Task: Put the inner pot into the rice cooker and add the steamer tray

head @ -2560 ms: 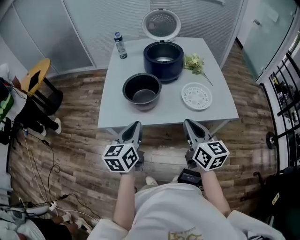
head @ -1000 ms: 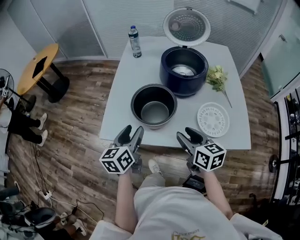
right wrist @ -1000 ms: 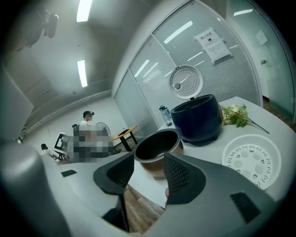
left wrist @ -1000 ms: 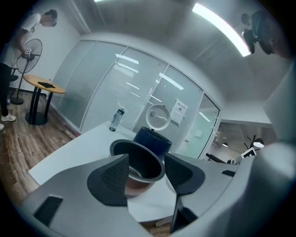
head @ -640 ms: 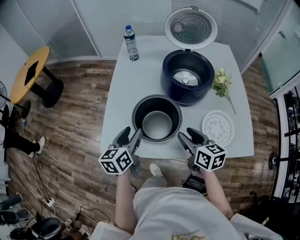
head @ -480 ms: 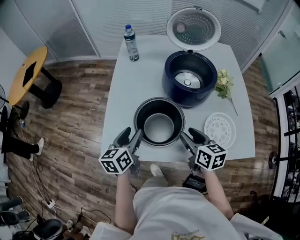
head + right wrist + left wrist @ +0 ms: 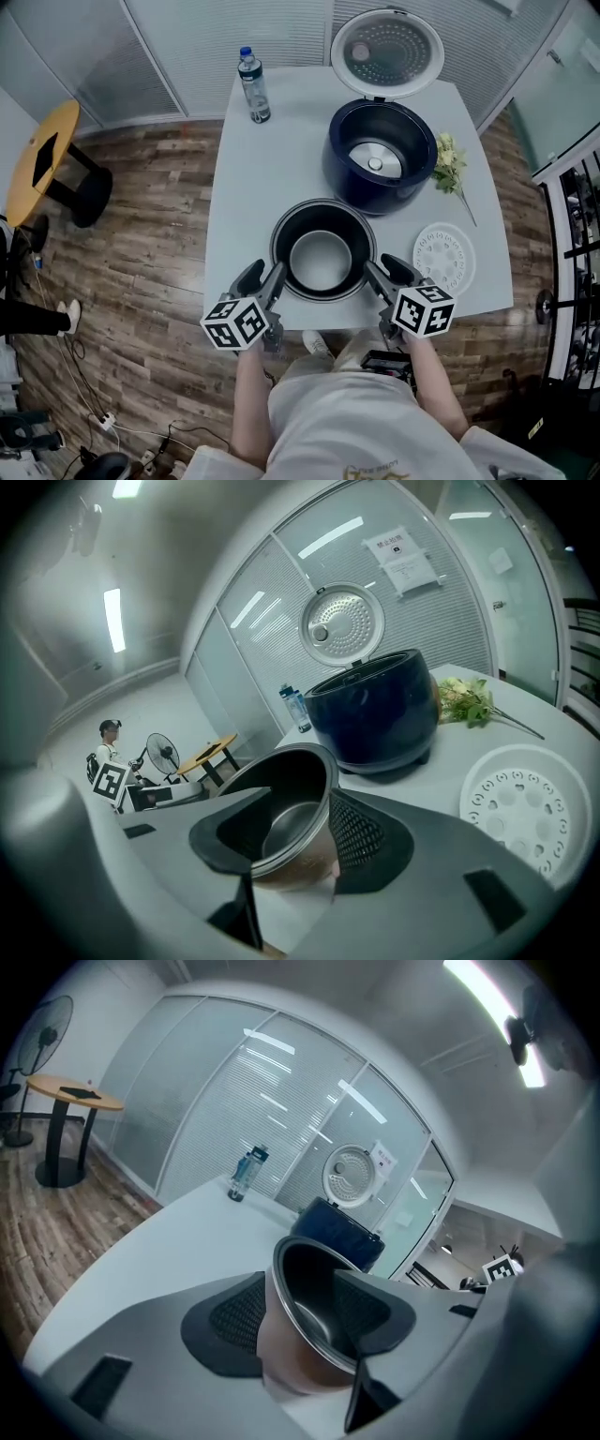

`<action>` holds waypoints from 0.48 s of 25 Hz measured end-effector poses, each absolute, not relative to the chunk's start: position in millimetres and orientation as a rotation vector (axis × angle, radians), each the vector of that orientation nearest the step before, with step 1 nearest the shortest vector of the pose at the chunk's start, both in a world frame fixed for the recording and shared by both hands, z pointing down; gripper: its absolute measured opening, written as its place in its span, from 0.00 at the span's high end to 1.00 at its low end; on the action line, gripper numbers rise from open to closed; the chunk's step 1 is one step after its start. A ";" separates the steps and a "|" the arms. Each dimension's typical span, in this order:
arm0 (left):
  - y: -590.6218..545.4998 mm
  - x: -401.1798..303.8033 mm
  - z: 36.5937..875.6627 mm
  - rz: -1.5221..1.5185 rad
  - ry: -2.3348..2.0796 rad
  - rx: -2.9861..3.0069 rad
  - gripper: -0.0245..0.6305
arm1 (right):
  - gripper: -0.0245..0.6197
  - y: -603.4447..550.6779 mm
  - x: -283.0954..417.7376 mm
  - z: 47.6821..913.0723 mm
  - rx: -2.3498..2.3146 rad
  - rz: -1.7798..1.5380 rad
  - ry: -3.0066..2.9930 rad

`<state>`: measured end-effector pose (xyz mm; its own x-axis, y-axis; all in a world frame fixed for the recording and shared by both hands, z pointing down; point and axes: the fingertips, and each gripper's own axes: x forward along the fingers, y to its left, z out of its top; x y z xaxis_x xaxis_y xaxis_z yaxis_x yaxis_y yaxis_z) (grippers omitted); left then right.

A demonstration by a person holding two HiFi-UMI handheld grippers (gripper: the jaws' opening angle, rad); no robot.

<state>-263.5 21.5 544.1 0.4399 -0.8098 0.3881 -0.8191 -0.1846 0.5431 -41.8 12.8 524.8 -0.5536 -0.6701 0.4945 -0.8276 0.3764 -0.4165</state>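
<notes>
The dark inner pot (image 7: 322, 251) stands empty on the white table (image 7: 248, 187), near its front edge. My left gripper (image 7: 264, 274) is open at the pot's left side, and in the left gripper view the pot's rim (image 7: 305, 1307) stands between the spread jaws. My right gripper (image 7: 382, 267) is open at the pot's right side, with the pot wall (image 7: 300, 841) between its jaws. Behind the pot is the navy rice cooker (image 7: 380, 169), its lid (image 7: 386, 52) raised. The white steamer tray (image 7: 443, 258) lies flat to the right of the pot.
A water bottle (image 7: 251, 86) stands at the table's back left. A bunch of pale flowers (image 7: 448, 164) lies right of the cooker. A round yellow side table (image 7: 37, 159) stands on the wood floor at left. A black railing (image 7: 572, 187) is at right.
The view has closed in on the table. Both grippers have come forward from in front of the table edge to either side of the pot, still open.
</notes>
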 end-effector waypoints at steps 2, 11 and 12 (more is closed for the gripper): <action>20.1 -263.6 547.3 0.011 -1.352 1.975 0.61 | 0.66 12.8 -39.8 526.6 1.349 0.946 -2.374; 7.1 -260.8 554.9 0.052 -1.333 1.967 0.61 | 0.66 10.5 -36.3 537.6 1.353 0.995 -2.339; 5.2 -260.2 557.0 0.060 -1.332 1.963 0.62 | 0.66 9.3 -36.7 539.5 1.348 1.001 -2.335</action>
<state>-260.2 5.2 557.0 0.4573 -0.7807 0.4258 -0.8157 -0.1775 0.5505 -36.7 9.3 539.5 -0.5332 -0.6563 0.5339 -0.8392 0.3304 -0.4319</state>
